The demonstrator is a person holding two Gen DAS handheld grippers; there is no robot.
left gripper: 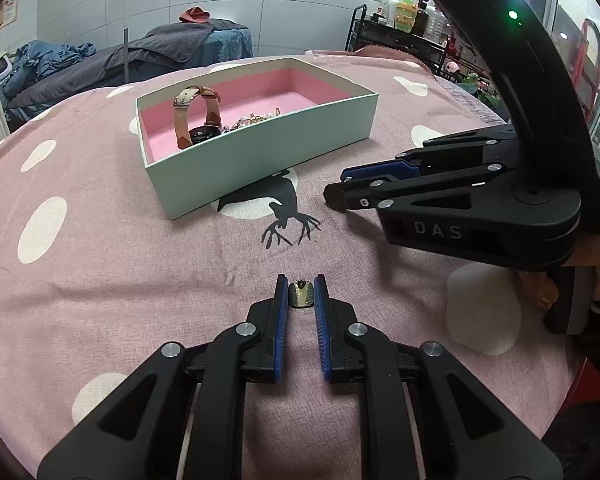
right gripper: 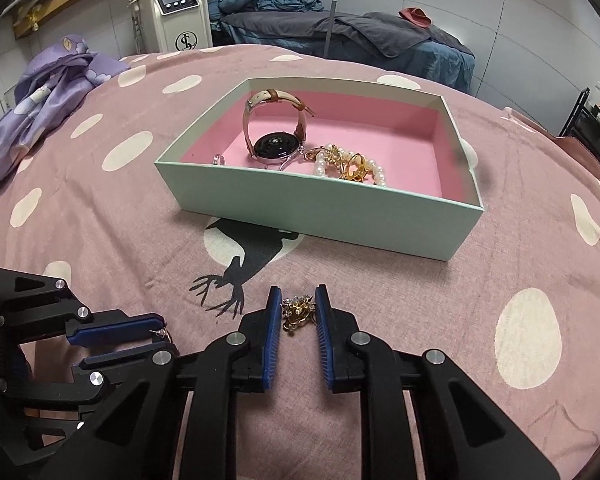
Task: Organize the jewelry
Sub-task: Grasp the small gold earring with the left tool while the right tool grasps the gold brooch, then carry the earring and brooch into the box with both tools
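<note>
A pale green box [left gripper: 260,160] with a pink inside stands on the pink spotted bedspread; it also shows in the right wrist view [right gripper: 320,208]. It holds a watch [right gripper: 276,136] with a pink strap, a pearl bracelet with gold pieces [right gripper: 352,166] and a small ring [right gripper: 219,159]. My left gripper [left gripper: 301,290] is shut on a small silver ring [left gripper: 301,294] just above the cloth. My right gripper [right gripper: 298,312] is shut on a gold and crystal earring [right gripper: 296,312]. In the left wrist view the right gripper [left gripper: 336,196] is at the right, near the box.
A purple cloth [right gripper: 48,92] lies at the bed's far left. A white machine [right gripper: 176,12] and a massage bed with grey towels [right gripper: 380,36] stand behind. A black shelf with bottles [left gripper: 404,20] is at the back right. A deer print [left gripper: 276,208] marks the bedspread before the box.
</note>
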